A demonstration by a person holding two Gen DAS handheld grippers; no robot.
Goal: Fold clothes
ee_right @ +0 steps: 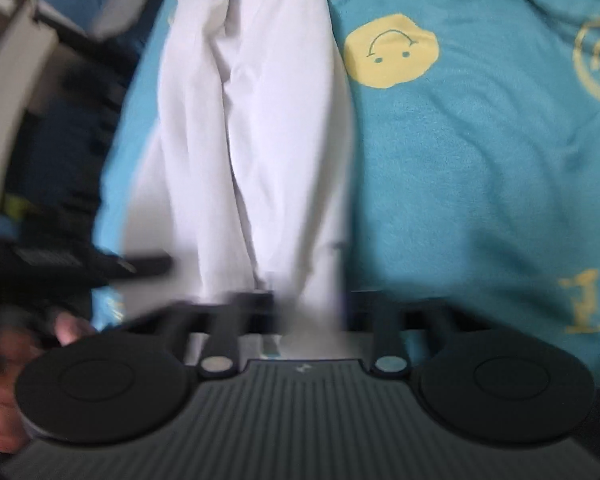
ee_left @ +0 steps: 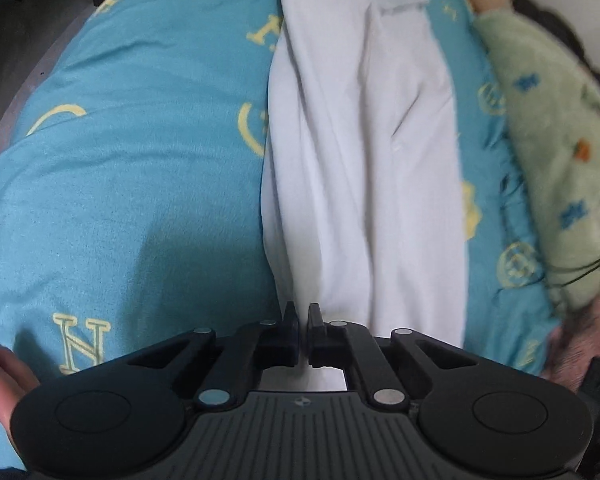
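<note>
A white garment [ee_left: 364,152] lies bunched in a long strip on a teal bedspread [ee_left: 140,184]. My left gripper [ee_left: 303,320] sits at the garment's near end; its jaws are almost together with white cloth between and under them. In the right wrist view the same white garment [ee_right: 256,120] runs away from my right gripper [ee_right: 304,300]. That view is blurred by motion. The right jaws stand apart with white cloth between them, and whether they pinch it is unclear.
The teal bedspread [ee_right: 480,168] has yellow smiley and letter prints. A green plush blanket [ee_left: 556,152] lies along the right side. Dark furniture and a pale frame [ee_right: 28,80] stand past the bed's left edge. The other gripper [ee_right: 100,264] shows at the left.
</note>
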